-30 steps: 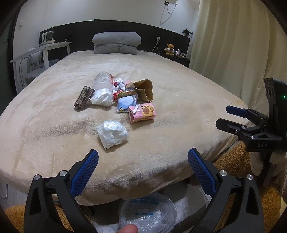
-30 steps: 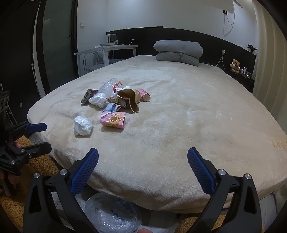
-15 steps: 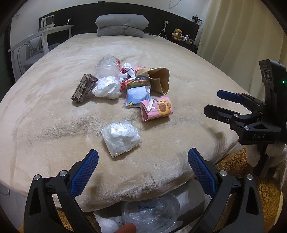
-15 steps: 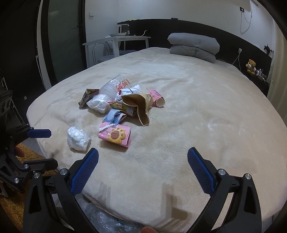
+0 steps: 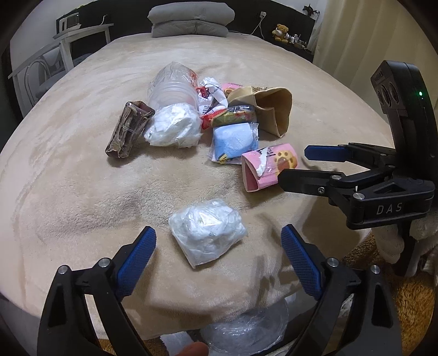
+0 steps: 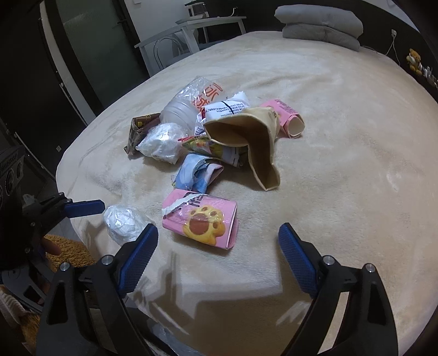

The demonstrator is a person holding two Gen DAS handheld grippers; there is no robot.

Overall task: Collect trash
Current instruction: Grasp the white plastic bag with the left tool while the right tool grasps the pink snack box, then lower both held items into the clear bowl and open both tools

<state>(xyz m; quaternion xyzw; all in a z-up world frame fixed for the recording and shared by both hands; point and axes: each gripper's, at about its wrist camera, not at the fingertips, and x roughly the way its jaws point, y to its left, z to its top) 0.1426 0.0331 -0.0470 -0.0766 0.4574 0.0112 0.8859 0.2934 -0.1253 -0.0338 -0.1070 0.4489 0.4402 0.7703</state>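
A pile of trash lies on the beige bed (image 5: 68, 191). It holds a clear bottle (image 5: 172, 87), a brown carton (image 5: 128, 128), a white plastic bundle (image 5: 175, 126), a blue packet (image 5: 235, 139) and a tan paper cup (image 5: 273, 109). My left gripper (image 5: 217, 235) is closing. A crumpled white plastic wad (image 5: 208, 232) sits between its fingertips, and the pads do not touch it. My right gripper (image 6: 217, 232) is closing too. It hovers just short of a pink paw-print carton (image 6: 199, 219) without touching it. In the left wrist view the right gripper (image 5: 295, 165) stands beside that carton (image 5: 269, 169).
Grey pillows (image 5: 191, 19) lie at the headboard. A white desk with a chair (image 5: 68, 41) stands at the far left, and a teddy bear (image 5: 282, 30) at the far right. A clear plastic bag (image 5: 246, 326) hangs below the bed's near edge, over a brown fluffy rug (image 5: 410, 301).
Both grippers have come forward and down over the bed towards the trash, and their jaws have narrowed a little. The white wad and the pink carton now sit right at the fingertips.
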